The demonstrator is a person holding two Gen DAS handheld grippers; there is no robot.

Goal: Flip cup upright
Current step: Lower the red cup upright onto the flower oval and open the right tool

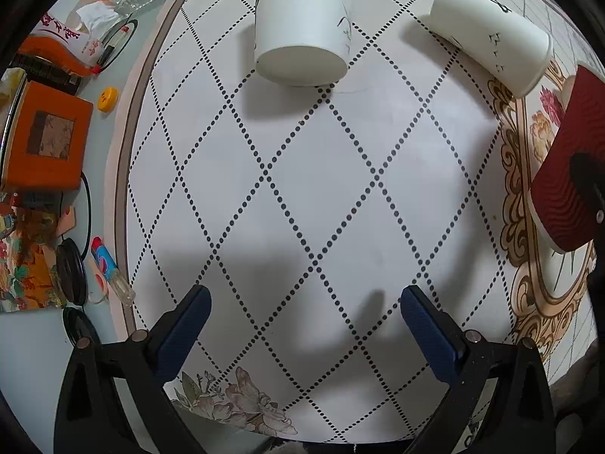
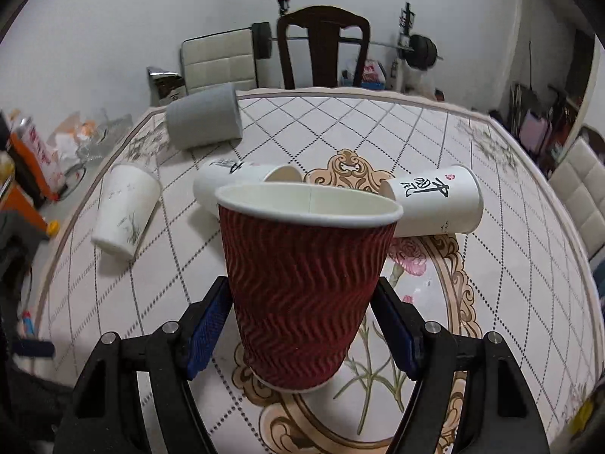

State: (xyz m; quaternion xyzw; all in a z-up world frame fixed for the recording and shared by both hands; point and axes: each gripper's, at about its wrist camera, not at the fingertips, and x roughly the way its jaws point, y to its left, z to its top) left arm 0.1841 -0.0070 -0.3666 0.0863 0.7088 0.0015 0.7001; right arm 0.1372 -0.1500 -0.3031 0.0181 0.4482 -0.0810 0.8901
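Right wrist view: right gripper clamps the ribbed red paper cup upright; overtightening could crush it, while the left gripper gapes wide, empty.

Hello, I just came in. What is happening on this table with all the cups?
A person works with two handheld tools. The right tool is shut on the red ribbed cup, which is mouth up, its base close to the table; whether it touches is unclear. The left tool is open, holds nothing, and hangs above the cloth. Three white cups and a grey cup lie on their sides.
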